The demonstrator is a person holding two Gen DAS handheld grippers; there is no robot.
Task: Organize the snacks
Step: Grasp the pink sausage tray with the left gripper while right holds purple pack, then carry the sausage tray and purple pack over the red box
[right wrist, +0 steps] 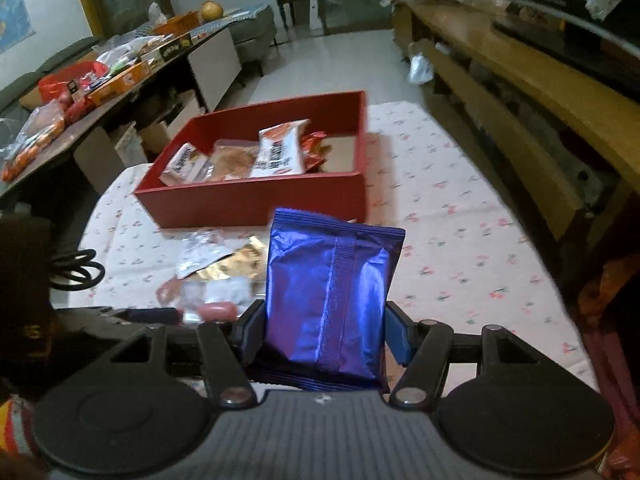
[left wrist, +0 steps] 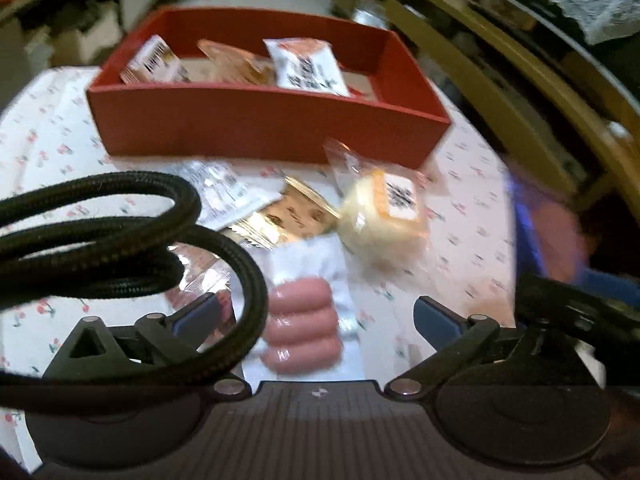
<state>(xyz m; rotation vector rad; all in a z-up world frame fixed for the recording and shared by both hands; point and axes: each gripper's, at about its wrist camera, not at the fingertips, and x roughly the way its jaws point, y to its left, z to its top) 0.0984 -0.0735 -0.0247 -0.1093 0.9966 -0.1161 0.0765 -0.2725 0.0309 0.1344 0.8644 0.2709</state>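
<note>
Blue packet gripped, red box waiting

The right gripper [right wrist: 326, 336] is clamped on the blue foil packet [right wrist: 330, 292], holding it upright above the tabletop [right wrist: 460, 240], probably to carry it into the red box [right wrist: 256, 200] where several wrapped snacks already lie. The left gripper [left wrist: 316, 316] hangs with its jaws apart and empty over the sausage pack [left wrist: 302, 328], which lies among the loose snacks just before the box, likely next to be sorted.

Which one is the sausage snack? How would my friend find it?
Find the red box on the cherry-print tablecloth. A pile of loose snacks lies in front of it, and the sausage pack is nearest the open left gripper. Only it shows three plump pink links through clear wrap.
</note>
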